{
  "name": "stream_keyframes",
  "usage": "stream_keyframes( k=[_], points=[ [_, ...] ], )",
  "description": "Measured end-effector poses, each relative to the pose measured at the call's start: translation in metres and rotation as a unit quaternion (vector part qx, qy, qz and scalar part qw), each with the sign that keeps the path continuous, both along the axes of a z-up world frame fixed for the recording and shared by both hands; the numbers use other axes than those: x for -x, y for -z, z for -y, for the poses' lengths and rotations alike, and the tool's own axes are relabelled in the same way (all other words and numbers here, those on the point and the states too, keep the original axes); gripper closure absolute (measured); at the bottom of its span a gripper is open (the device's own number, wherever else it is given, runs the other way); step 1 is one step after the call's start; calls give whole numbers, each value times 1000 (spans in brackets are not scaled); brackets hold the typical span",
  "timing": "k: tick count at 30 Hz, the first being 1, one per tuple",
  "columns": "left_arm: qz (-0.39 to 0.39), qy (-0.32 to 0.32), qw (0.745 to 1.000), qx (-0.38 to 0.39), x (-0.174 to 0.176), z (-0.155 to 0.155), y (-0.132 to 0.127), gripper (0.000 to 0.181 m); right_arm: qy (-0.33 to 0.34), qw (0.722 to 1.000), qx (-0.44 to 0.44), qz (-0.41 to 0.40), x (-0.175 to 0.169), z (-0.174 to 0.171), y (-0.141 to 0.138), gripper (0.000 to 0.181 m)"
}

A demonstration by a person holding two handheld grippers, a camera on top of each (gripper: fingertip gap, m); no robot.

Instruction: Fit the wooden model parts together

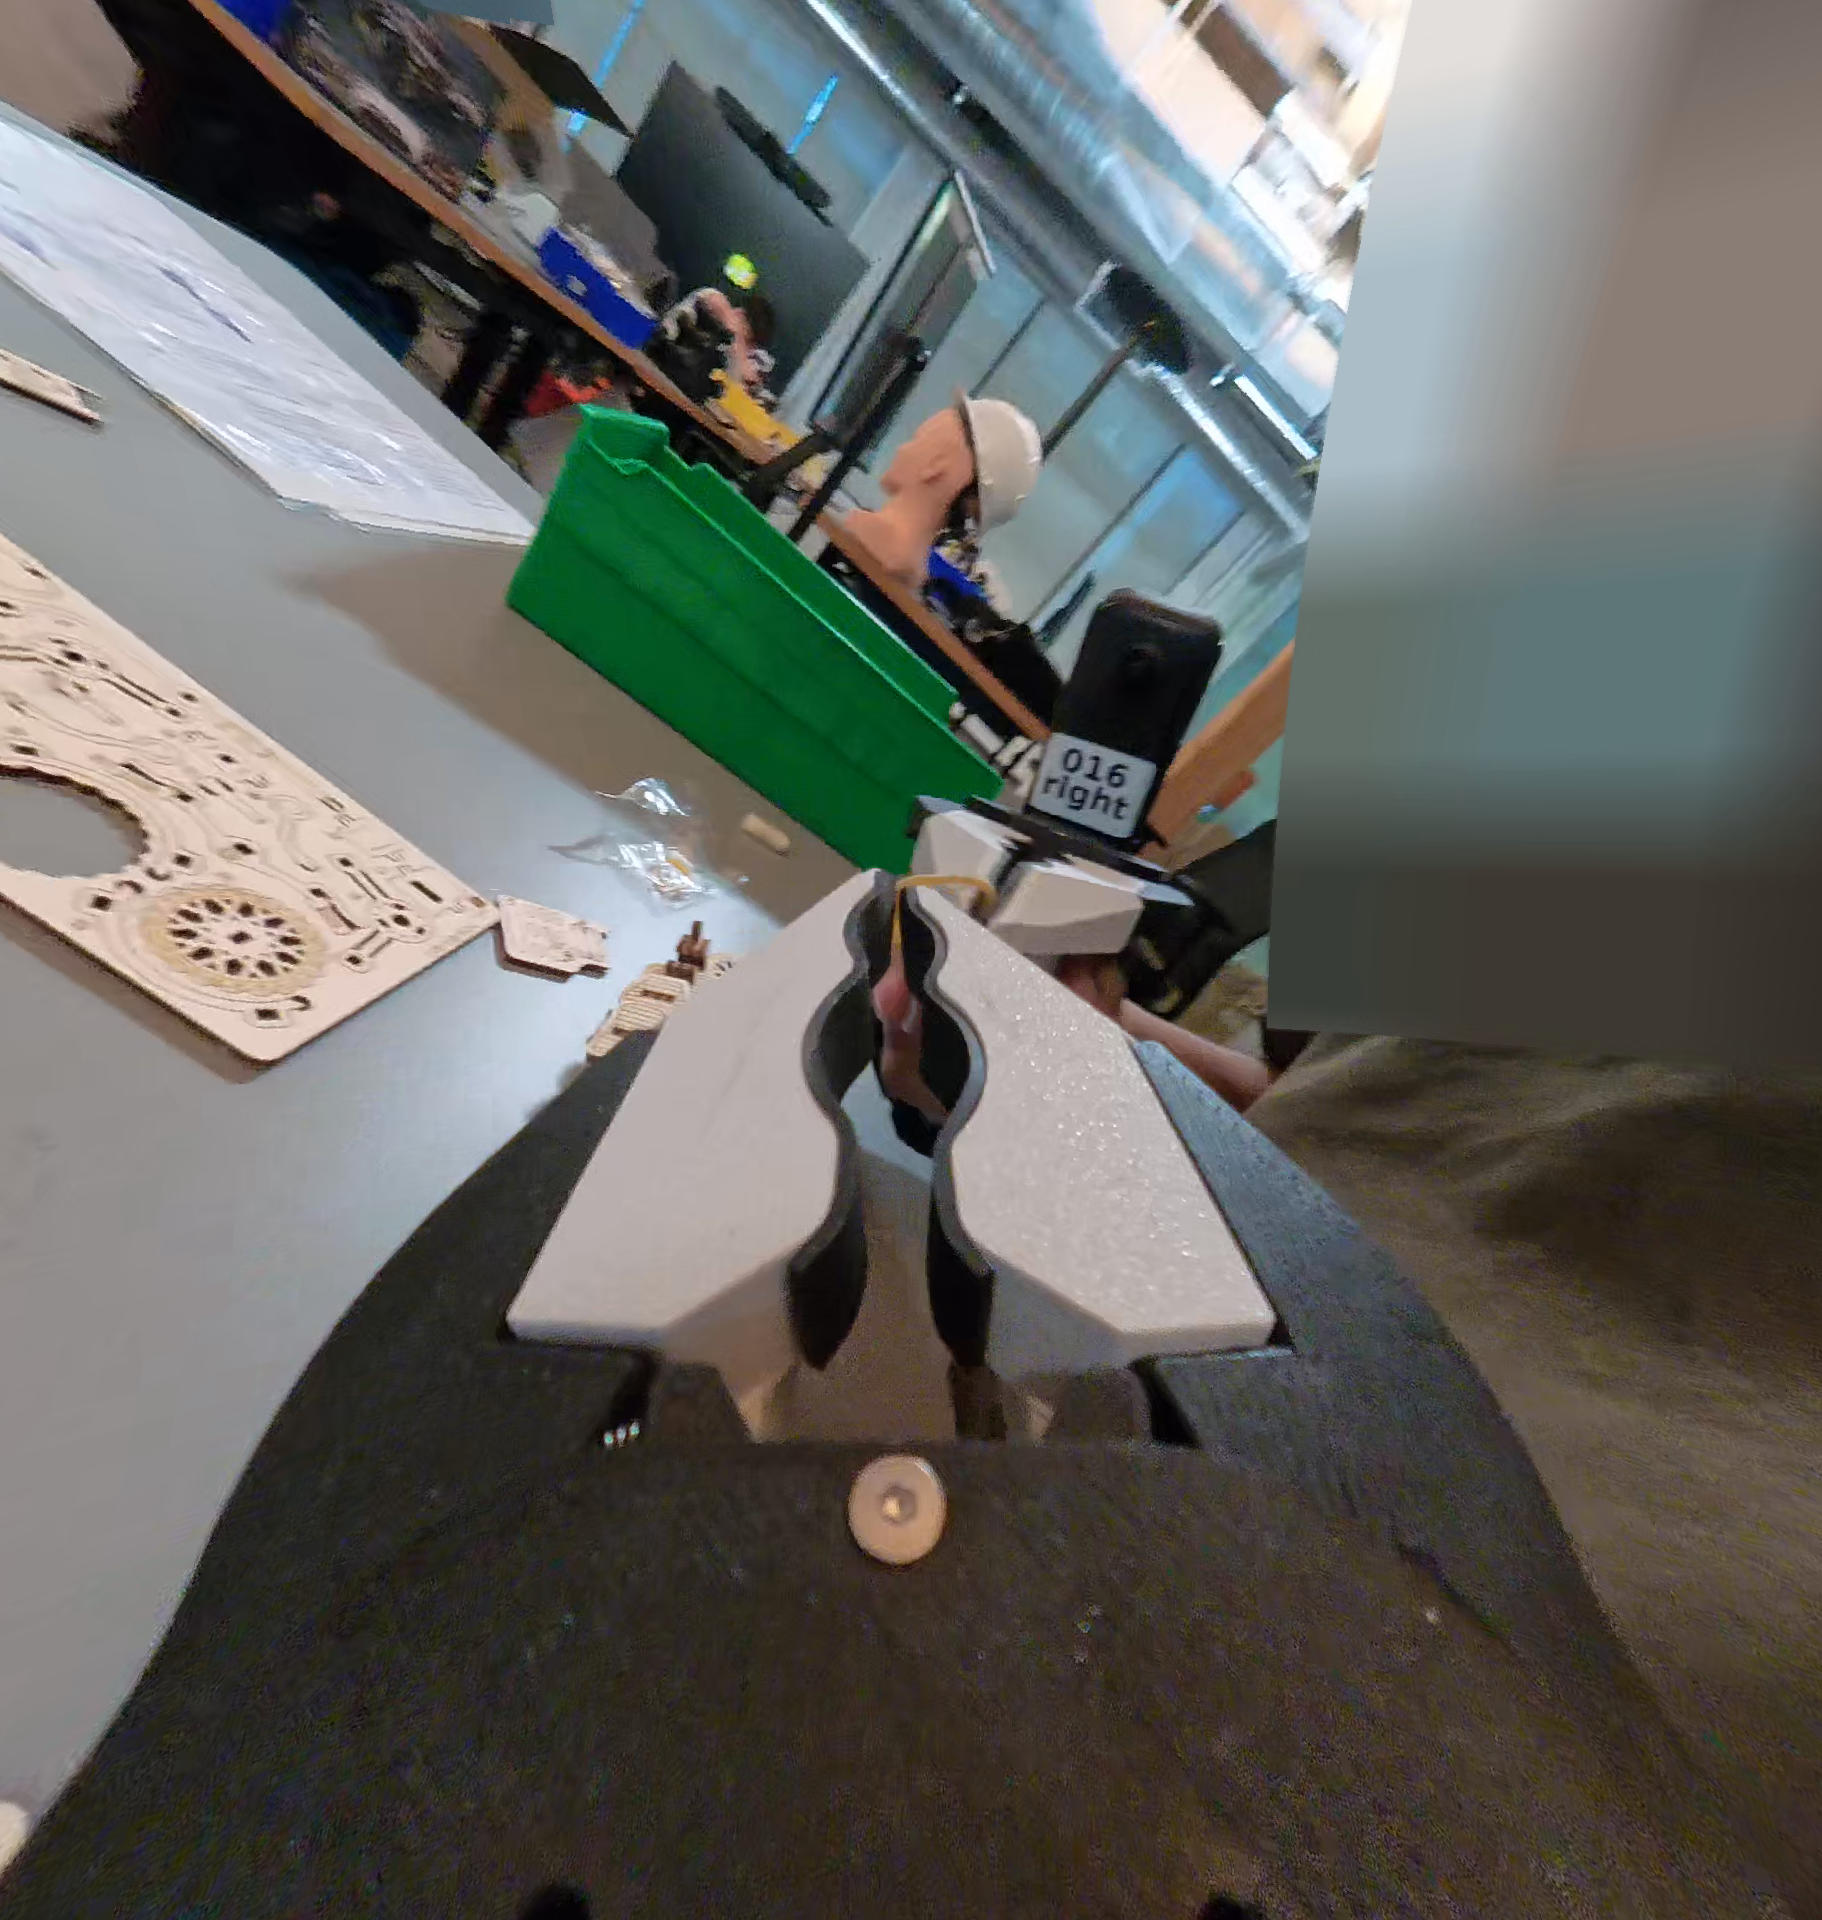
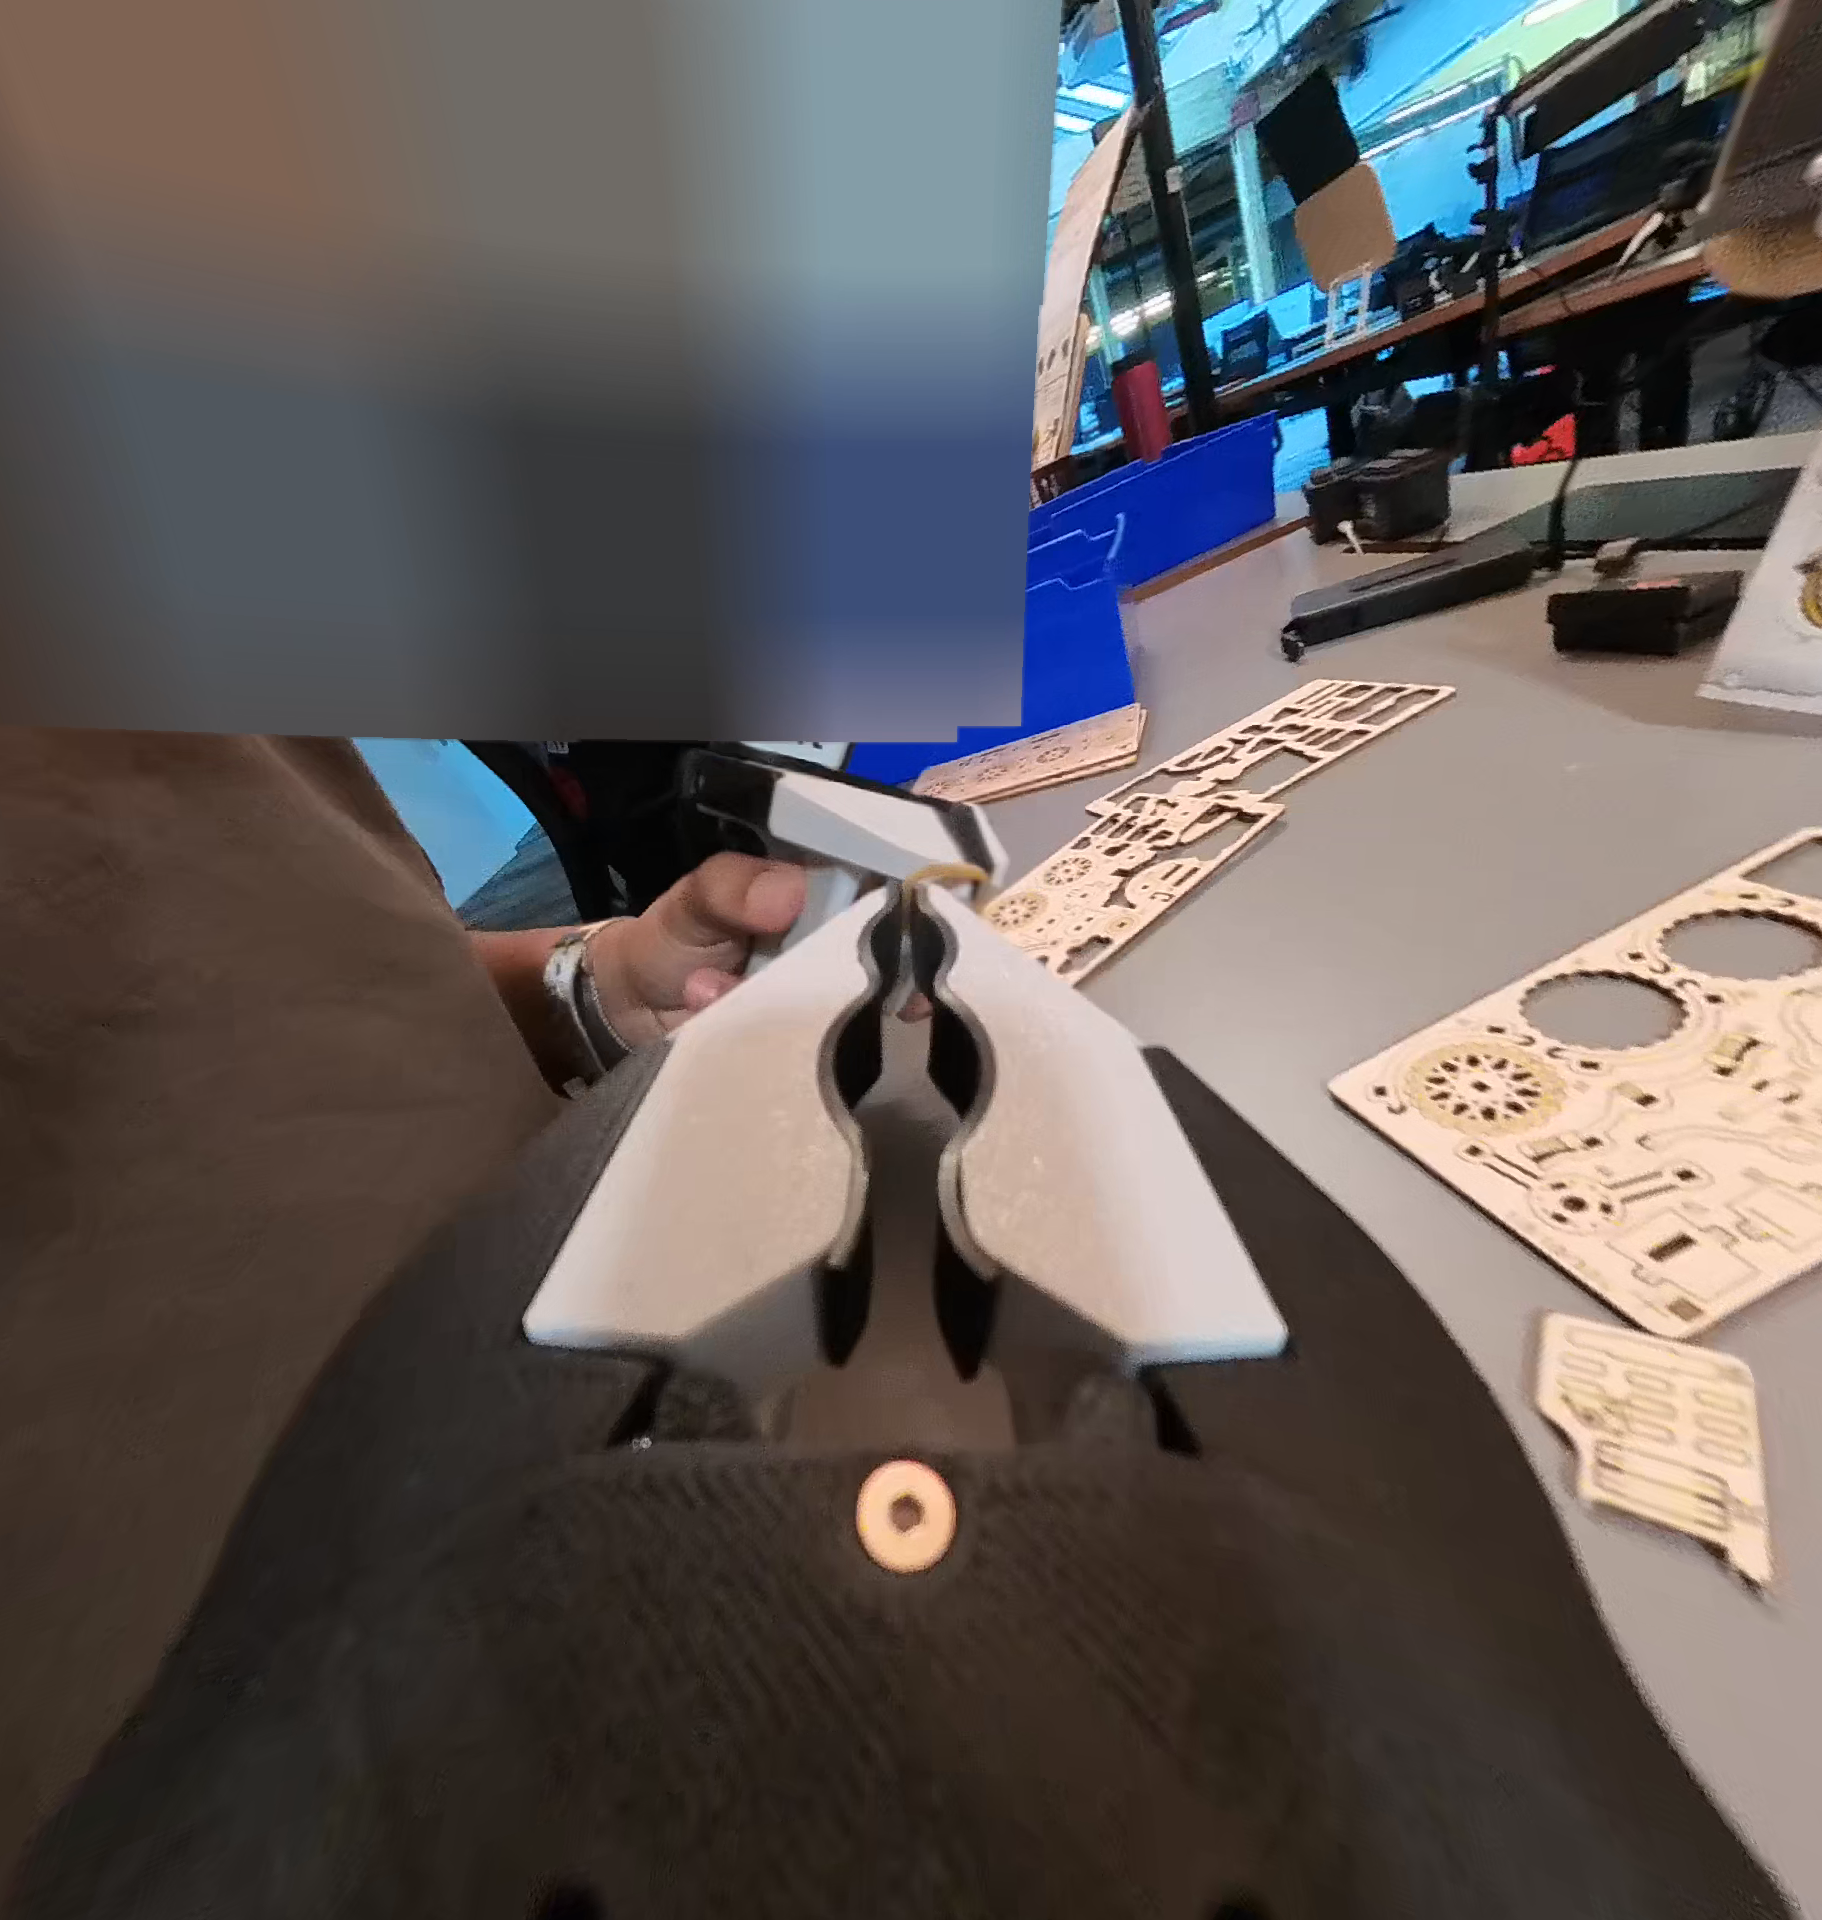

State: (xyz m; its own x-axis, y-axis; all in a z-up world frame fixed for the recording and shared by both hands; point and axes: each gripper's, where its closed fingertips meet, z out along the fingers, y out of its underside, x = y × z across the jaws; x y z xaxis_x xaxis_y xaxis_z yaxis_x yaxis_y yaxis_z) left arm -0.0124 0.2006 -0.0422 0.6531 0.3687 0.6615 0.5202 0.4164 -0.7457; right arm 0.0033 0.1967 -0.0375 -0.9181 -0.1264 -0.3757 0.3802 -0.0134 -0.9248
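My left gripper and my right gripper meet tip to tip above the grey table. Both are shut on a thin yellow rubber band, which loops between the two tips and also shows in the right wrist view. The right gripper shows just beyond my left fingertips. The left gripper shows in the right wrist view, held by a hand. Laser-cut wooden part sheets lie on the table. A small part-built wooden piece lies near the left gripper.
A green bin stands at the table's far edge, with small clear plastic bags before it. A printed paper sheet lies far left. Blue bins and black devices sit at the back. A loose wooden part lies at the right.
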Motion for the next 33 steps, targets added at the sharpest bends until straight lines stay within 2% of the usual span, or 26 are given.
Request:
stream_keyframes(
  k=[5,9,10,12,15,17,22,25,28,33],
  points=[
    [18,19,997,-75,0,6,-6,173,11,1000,-17,-13,7,-9,6,181],
    [55,19,996,-75,5,11,5,168,-8,1000,16,22,7,-15,-4,181],
    [60,39,994,-83,1,8,4,168,-12,999,24,34,7,-16,-6,181],
    [86,90,987,-99,-8,-3,6,155,-25,998,35,48,6,-18,-10,181],
    [119,155,970,-148,-21,-17,0,148,-82,992,54,85,-8,-20,-16,181],
    [122,185,959,-179,-28,-23,-8,148,-106,987,54,111,-13,-19,-15,181],
    [108,215,956,-166,-42,-37,-12,159,-155,980,37,117,-31,-16,-11,181],
    [102,208,959,-163,-41,-34,-12,164,-150,981,36,121,-28,-16,-10,181],
    [89,199,962,-163,-38,-27,-14,180,-140,980,39,133,-20,-19,-10,181],
    [63,182,973,-125,-36,-23,-9,181,-125,984,20,122,-17,-16,-4,181]
  ],
)
